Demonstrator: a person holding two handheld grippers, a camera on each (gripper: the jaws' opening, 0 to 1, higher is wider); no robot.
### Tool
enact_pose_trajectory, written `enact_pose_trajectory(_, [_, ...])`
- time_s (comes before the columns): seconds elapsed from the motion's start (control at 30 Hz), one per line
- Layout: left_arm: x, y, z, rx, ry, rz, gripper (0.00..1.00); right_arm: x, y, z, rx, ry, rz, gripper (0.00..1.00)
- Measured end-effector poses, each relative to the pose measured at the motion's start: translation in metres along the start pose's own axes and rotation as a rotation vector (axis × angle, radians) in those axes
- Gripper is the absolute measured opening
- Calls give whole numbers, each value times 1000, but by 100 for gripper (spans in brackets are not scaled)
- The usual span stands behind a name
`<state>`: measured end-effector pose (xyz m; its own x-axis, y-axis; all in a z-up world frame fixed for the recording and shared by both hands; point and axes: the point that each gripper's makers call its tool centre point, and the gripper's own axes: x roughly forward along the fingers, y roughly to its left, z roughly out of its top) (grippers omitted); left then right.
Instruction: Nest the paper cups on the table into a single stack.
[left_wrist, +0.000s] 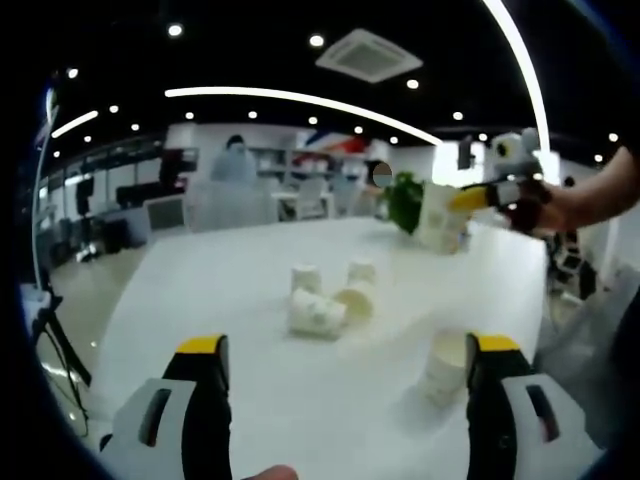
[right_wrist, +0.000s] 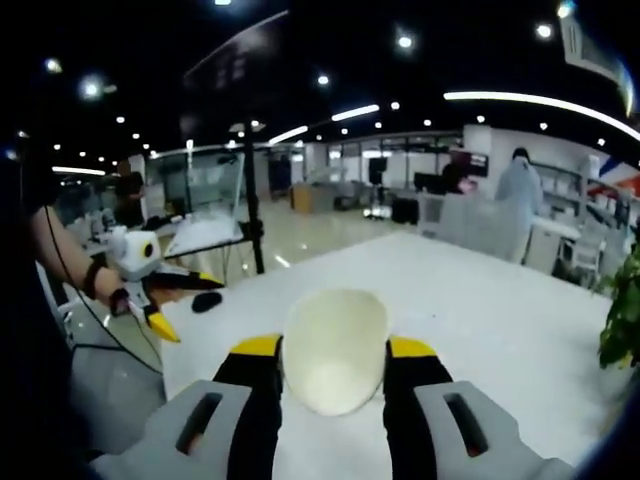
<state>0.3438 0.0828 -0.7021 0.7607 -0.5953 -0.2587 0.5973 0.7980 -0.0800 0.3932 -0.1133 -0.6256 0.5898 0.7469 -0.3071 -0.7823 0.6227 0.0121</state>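
- White paper cups lie scattered on the white desk (left_wrist: 250, 300) in the left gripper view, 5 countable on its surface:
  - 1 small cup (left_wrist: 305, 277) stands upside down near the middle.
  - 1 second small cup (left_wrist: 361, 270) stands just to its right, also upside down as far as I can tell.
  - 1 cup on its side (left_wrist: 355, 299) shows its cream inside, mouth facing the camera.
  - 1 larger cup on its side (left_wrist: 315, 313) lies touching or just beside it; blur hides which.
  - 1 upright cup (left_wrist: 443, 368) stands apart, close to the inner edge of the left tool's right jaw; whether it is 1 cup or several nested is too blurred to tell.
- 1 more cup, the held cup (right_wrist: 334, 350), is clamped between the jaws of the right tool (right_wrist: 334, 352) in the right gripper view, its cream mouth turned toward the camera, above the desk.
- Seen from the left gripper view, that same right tool (left_wrist: 470, 198) is raised over the far right of the desk with a white cup at its yellow tips, in front of 1 green plant (left_wrist: 404, 198).
- Left tool (left_wrist: 345, 350): jaws spread wide, nothing between them, low over the near edge of the desk. It also appears at the left of the right gripper view, in a hand (right_wrist: 100, 280), jaws parted.
- No brand, label or writing is readable on any cup or tool.
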Motion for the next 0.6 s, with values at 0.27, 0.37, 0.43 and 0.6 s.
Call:
enact_pose_trajectory(0.27, [0,0,0,-1,-1,0,97,0,16,6,14,-11,43,35])
enact_pose_trajectory(0.37, [0,1,-1,1,2,-1,97,0,22,7,16,-10,60,35])
enact_pose_trajectory(0.43, [0,0,-1,0,0,-2,97,-1,26,6,17,-5,70,35])
enact_pose_trajectory(0.6, [-1,1,-2,1,0,1,97,-2,38,5,17,-2,95,34])
